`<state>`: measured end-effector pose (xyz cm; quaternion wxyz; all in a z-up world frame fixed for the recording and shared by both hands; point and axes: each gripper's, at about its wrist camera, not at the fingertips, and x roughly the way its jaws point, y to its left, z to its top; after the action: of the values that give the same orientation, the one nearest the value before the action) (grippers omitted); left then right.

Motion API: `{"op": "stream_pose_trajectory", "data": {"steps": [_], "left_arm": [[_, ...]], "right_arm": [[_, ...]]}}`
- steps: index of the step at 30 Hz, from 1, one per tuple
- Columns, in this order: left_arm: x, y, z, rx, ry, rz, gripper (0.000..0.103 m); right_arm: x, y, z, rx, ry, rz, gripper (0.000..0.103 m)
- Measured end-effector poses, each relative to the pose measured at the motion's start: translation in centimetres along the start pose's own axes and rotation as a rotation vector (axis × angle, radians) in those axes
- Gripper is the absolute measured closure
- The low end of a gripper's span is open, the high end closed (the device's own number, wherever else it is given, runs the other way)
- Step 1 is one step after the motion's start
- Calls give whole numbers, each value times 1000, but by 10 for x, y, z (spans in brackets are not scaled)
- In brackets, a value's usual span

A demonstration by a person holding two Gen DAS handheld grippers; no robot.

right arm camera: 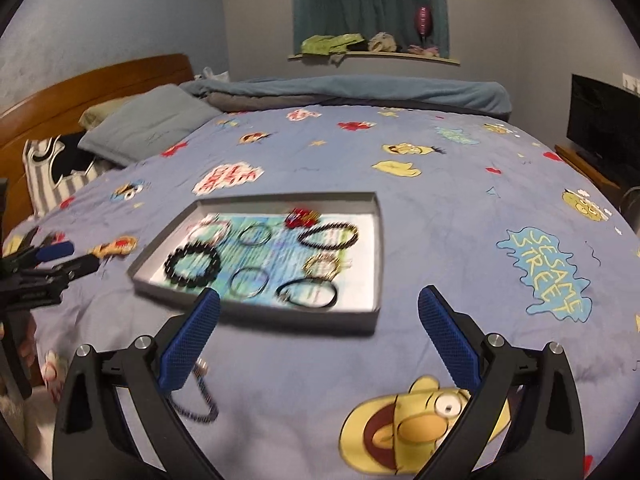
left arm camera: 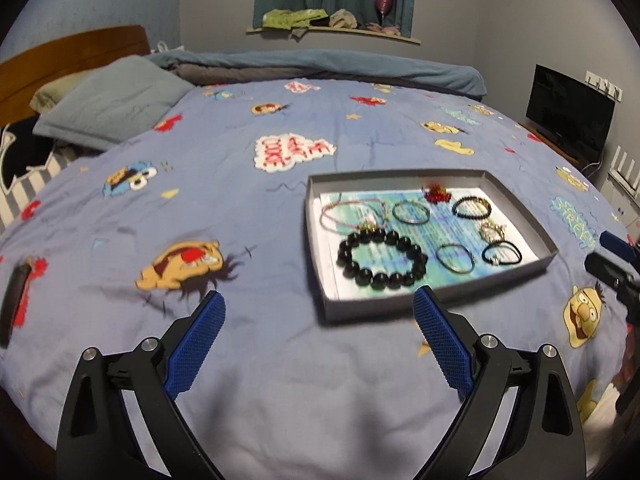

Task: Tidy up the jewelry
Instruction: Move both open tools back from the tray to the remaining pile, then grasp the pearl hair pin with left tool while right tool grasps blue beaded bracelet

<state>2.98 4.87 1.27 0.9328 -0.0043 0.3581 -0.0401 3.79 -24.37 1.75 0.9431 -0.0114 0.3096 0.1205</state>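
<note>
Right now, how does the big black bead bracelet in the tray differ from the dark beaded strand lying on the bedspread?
The big black bead bracelet lies inside the grey tray; the dark beaded strand lies outside it, on the bedspread near the right gripper. The bracelet's beads are large and glossy; the strand's look far finer. The bracelet forms a round ring; the strand trails in a loose loop. Both are dark and beaded.

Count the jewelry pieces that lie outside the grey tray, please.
1 that I can see: a dark beaded bracelet on the bedsheet, in front of the tray, beside the right gripper's left finger. The fingers may hide more.
</note>
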Motion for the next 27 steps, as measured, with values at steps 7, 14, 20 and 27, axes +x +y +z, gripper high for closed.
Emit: {"op": "stream_pose_trajectory", "data": {"steps": [7,14,20,27], "left_arm": [[1,-7,-23,14,13,-20,9],[14,-7,-40,20,50,-25,9],[20,-13,-46,28,69,-58,9],[25,-27,-48,63,74,-98,9]], "right_arm": [[9,25,-33,-33,81,73,5],[25,44,-62,-86,147,135,5],[33,61,-75,-140,174,186,10],[43,72,-77,-170,199,181,60]]}}
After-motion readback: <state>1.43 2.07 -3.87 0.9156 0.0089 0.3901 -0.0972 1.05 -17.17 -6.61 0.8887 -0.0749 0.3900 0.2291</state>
